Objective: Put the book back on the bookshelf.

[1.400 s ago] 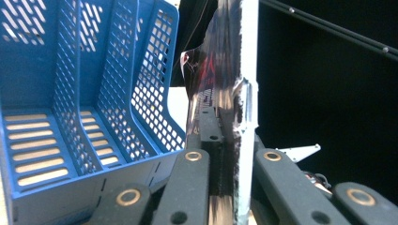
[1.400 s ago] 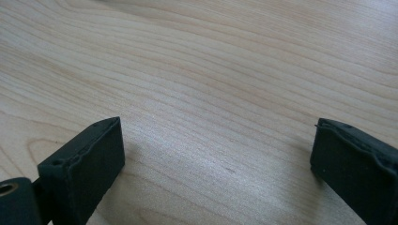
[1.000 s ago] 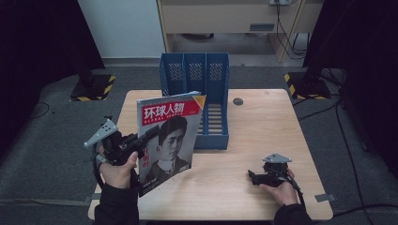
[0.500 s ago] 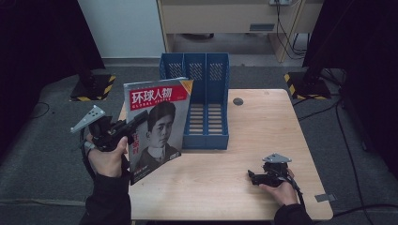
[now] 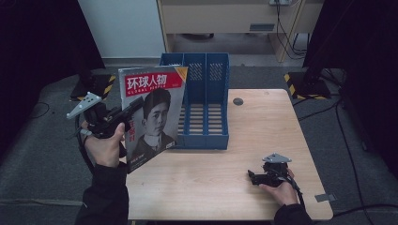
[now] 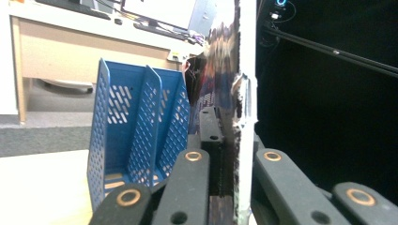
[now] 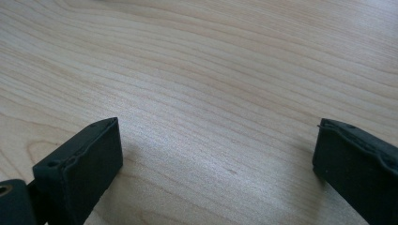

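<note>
The left gripper [image 5: 133,107] is clenching the magazine [image 5: 154,112], holding it upright above the table [image 5: 263,126] just left of the blue file rack [image 5: 204,105]. The right gripper [image 5: 251,176] is resting released on the table, well right of the rack's front.

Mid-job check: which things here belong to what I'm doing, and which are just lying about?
In play: magazine, clamped in the left gripper; blue file rack beside it, likely its destination.

Lying about: small dark disc on the table; right gripper, open and resting idle.
</note>
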### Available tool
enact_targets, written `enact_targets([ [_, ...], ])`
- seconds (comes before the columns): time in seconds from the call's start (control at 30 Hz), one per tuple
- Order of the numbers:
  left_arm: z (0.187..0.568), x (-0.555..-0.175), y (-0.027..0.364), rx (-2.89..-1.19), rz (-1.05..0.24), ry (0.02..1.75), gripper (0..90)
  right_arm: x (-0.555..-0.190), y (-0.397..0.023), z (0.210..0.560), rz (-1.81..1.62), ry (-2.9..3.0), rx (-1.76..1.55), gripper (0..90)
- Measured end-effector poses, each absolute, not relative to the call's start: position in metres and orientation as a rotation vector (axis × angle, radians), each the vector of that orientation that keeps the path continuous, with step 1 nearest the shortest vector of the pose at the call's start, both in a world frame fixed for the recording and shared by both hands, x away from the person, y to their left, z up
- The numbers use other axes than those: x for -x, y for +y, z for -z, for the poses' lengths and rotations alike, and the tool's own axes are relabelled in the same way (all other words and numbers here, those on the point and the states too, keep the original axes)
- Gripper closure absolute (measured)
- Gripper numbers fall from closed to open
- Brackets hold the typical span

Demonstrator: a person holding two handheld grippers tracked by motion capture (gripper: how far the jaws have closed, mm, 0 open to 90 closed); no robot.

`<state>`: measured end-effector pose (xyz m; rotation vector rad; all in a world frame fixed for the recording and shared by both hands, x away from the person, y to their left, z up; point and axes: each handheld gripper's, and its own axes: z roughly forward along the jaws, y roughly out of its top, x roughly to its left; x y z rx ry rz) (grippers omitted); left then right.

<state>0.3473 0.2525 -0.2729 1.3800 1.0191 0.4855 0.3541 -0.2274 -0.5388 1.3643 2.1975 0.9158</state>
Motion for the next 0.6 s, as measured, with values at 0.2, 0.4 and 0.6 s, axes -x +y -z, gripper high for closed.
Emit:
enact_targets([
  [0.2,0.264,-0.354,0.251,-1.367,-0.53,1.021,86.5,-0.354,-0.227,0.539,-0.915,2.197,-1.361,2.2],
  [0.4,0.258,-0.36,0.251,-1.333,-0.571,1.024,86.5,-0.354,-0.227,0.539,-0.915,2.197,-1.361,2.2],
  [0.6,0.258,-0.373,0.248,-1.294,-0.609,1.039,86.5,-0.354,-0.227,0.539,-0.915,2.197,-1.362,2.2],
])
